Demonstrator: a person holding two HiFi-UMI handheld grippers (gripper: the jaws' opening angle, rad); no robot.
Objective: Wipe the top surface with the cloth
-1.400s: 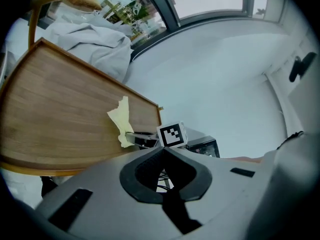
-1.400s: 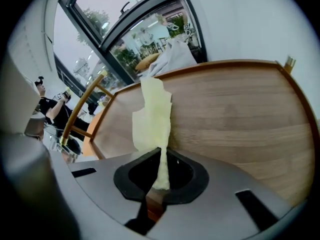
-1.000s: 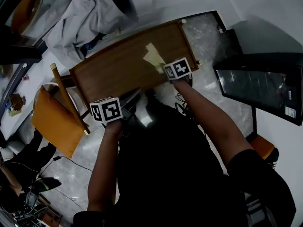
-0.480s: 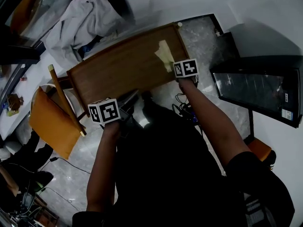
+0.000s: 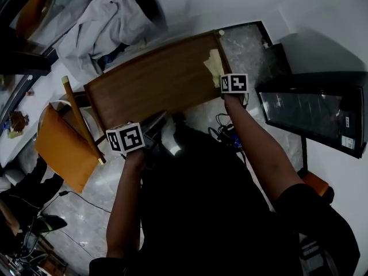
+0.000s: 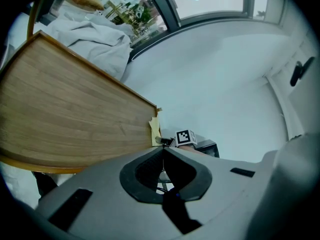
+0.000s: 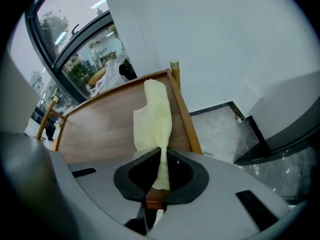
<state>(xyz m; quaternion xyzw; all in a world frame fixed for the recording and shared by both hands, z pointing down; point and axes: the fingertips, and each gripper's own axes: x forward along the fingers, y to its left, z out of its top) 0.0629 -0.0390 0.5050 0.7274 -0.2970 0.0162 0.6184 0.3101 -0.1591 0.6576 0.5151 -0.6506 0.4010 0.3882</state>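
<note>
Judged from how things lie, the wiping stroke is under way and has reached the table's right end. The next move calls for dragging the cloth back leftward across the bare wood with even downward pressure, keeping it flat so that it does not bunch or slide off the edge.

Left of the table stands an orange chair with a slim wooden frame, its seat smooth and rounded. The left gripper, grey with black padded jaws, hangs just off the table's near edge towards its left corner. Its jaws are pressed together with nothing between them, and it takes no part in the wipe.

The brown rectangular wooden table has a flat top with fine straight grain, a raised darker rim and rounded corners. Its surface looks smooth and bare apart from the cloth. Beyond the table's left corner lies a heap of crumpled white fabric, soft and deeply folded.

The thin pale-yellow cloth lies on the table's right end, close to the rim, limp and creased into a long strip. The right gripper is clamped on the cloth's near end at the table's near right corner. Right of the table, on the grey marbled floor, stands a black box with a glossy glass panel.
</note>
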